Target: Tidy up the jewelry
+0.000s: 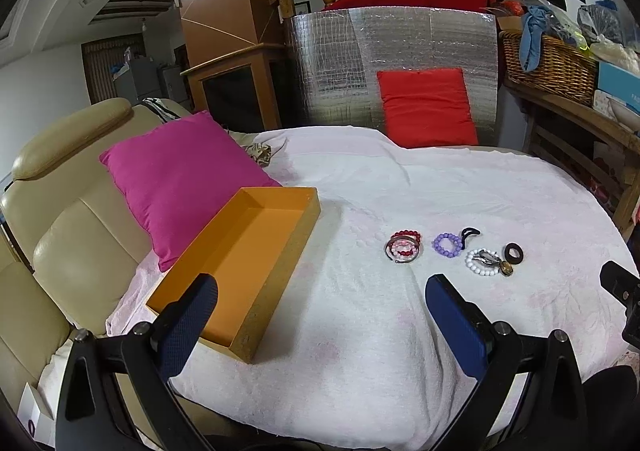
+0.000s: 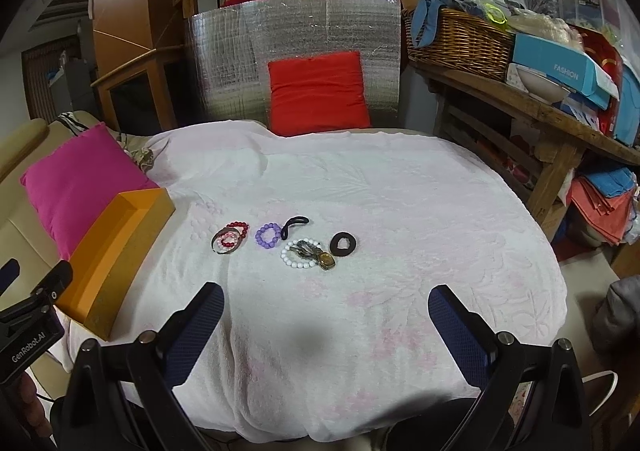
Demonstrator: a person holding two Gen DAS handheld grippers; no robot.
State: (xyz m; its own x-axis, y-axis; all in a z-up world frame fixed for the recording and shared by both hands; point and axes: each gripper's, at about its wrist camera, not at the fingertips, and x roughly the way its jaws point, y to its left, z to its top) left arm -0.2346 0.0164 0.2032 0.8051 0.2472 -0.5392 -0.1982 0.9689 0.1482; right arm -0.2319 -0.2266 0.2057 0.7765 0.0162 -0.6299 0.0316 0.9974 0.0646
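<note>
An empty orange box [image 1: 244, 263] [image 2: 114, 247] sits on the white cloth at the left. Jewelry lies in a cluster: red and pink bead bracelets with a metal bangle [image 1: 404, 247] [image 2: 230, 239], a purple bead bracelet [image 1: 448, 244] [image 2: 267, 235], a black hair tie [image 1: 469, 233] [image 2: 293, 224], a white bead bracelet with a metal piece [image 1: 485, 262] [image 2: 302, 254] and a dark ring [image 1: 513, 253] [image 2: 344, 244]. My left gripper [image 1: 320, 291] is open and empty, near the box. My right gripper [image 2: 326, 301] is open and empty, short of the jewelry.
A pink cushion [image 1: 180, 179] lies behind the box on a beige sofa [image 1: 52, 235]. A red cushion [image 2: 318, 93] leans on a silver foil panel [image 2: 296, 31] at the back. A wooden shelf with a wicker basket [image 2: 460, 41] stands at the right.
</note>
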